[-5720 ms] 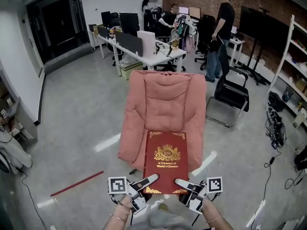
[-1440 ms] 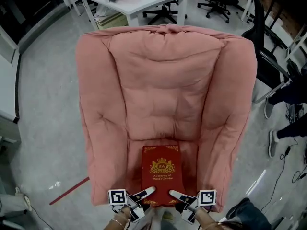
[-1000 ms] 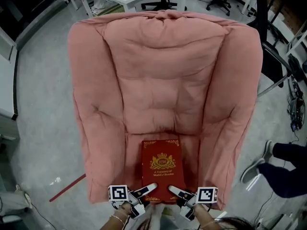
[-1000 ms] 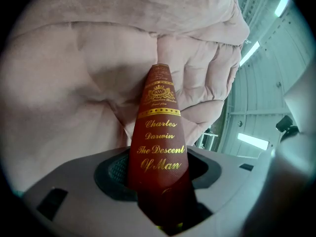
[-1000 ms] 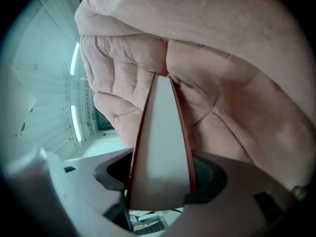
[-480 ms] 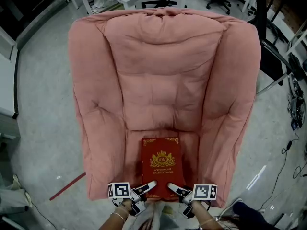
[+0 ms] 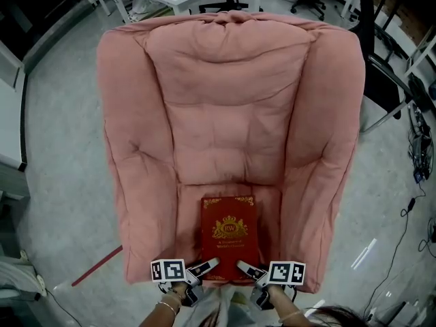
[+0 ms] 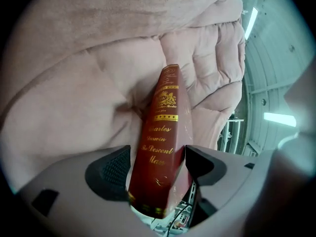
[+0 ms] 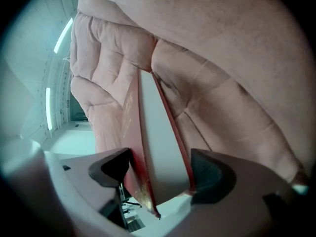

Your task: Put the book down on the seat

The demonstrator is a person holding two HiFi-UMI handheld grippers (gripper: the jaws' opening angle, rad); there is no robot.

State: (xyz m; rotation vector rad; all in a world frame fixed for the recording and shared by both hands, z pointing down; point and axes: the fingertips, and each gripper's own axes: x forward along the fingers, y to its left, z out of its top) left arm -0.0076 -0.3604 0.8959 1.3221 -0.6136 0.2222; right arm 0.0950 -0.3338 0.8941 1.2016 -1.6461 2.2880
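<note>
Book (image 7: 229, 234) down flat on pink seat (image 7: 190, 208). L gripper (image 7: 204, 268) & R gripper (image 7: 246, 270): jaws just been opening, spread, book's near end between each pair; pads seem barely clear.

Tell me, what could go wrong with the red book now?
The red hardcover book sits near the front edge of the pink padded armchair seat, so it might slide off.
The left gripper and right gripper have just been opening their fingers with the book between them; pulling back carelessly could drag it along.
</note>
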